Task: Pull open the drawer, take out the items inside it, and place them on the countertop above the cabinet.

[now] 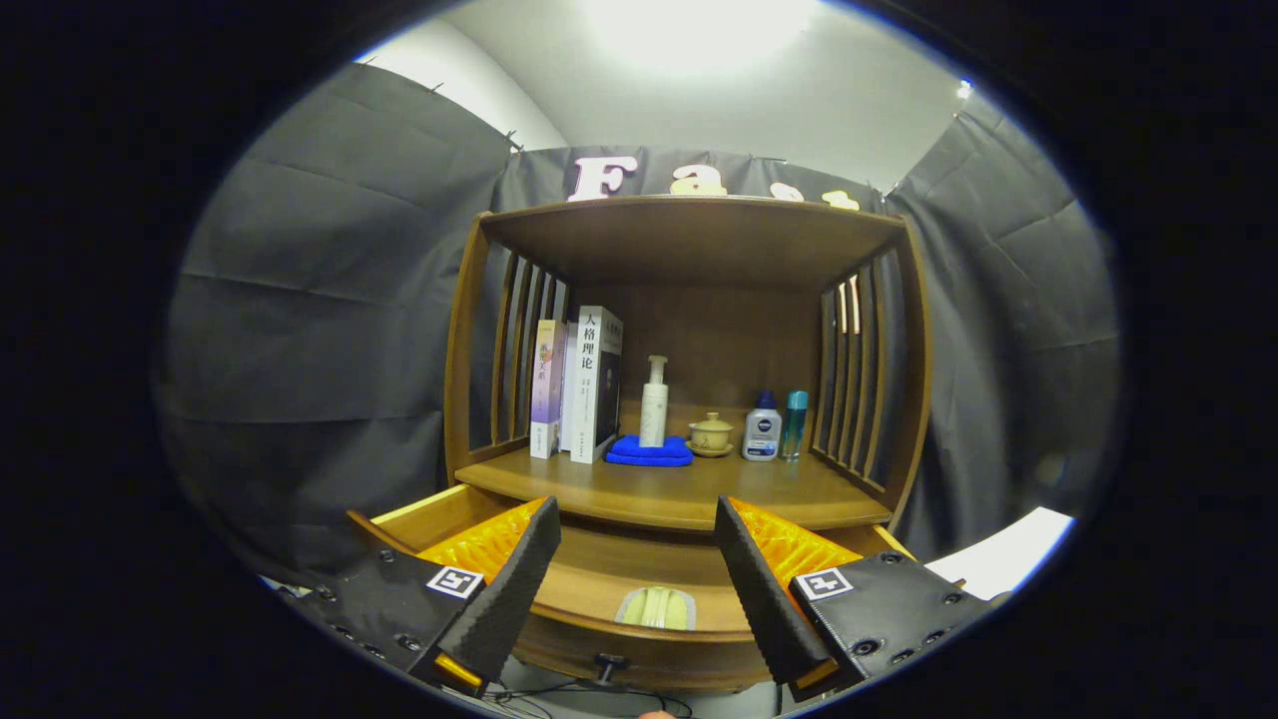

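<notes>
the books (577, 384) stand upright at the left end of the counter (689, 494), leaning against the slatted side of the wooden cabinet (464, 330), likely so they stay propped. just right of them a pump bottle (654, 401) sits on a folded blue cloth (649, 451), then a small lidded cup (711, 432) on its saucer, then a white bottle (762, 427) and a slim teal bottle (795, 423) close to the right slats; all are pushed toward the back, leaving the front strip of the counter bare for what comes out of the drawer. below the counter the drawer (639, 589) stands pulled out toward the camera, its knob (610, 661) at the near front. a pale green item (656, 608) lies inside on the drawer floor, between the fingers and just ahead of them. the tongs (637, 521) hang above the drawer with fingers wide apart and nothing between them, seemingly lined up to descend on the item. the pull appears done; the lift and the placing are not yet done.
</notes>
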`<state>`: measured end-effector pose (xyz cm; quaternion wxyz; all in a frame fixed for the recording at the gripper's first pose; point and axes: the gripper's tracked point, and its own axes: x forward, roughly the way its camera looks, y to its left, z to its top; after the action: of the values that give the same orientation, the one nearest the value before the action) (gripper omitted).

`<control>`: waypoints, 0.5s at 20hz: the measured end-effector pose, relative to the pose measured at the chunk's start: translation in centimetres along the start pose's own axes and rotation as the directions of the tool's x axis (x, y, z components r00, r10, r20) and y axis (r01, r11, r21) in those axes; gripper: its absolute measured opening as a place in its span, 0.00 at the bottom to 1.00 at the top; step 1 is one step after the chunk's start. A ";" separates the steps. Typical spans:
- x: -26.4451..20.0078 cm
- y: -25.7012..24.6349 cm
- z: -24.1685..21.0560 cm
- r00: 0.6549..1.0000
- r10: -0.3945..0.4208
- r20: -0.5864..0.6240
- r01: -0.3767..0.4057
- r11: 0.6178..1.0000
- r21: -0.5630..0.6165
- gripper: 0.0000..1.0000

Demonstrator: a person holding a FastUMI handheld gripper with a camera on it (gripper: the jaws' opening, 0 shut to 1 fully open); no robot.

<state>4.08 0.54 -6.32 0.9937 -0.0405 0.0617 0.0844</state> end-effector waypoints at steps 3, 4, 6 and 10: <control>2.4 0.0 -0.1 0.994 0.029 -0.103 -0.030 1.000 -0.005 0.98; 3.0 0.0 -0.5 0.988 0.038 -0.148 -0.040 0.999 -0.015 0.98; 4.6 0.2 -1.0 0.978 0.058 -0.199 -0.063 0.998 -0.018 0.98; 6.8 0.1 -2.9 0.946 0.083 -0.312 -0.081 0.997 0.020 0.98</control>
<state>10.38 1.48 -10.06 0.9671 -0.0474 0.2203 0.1180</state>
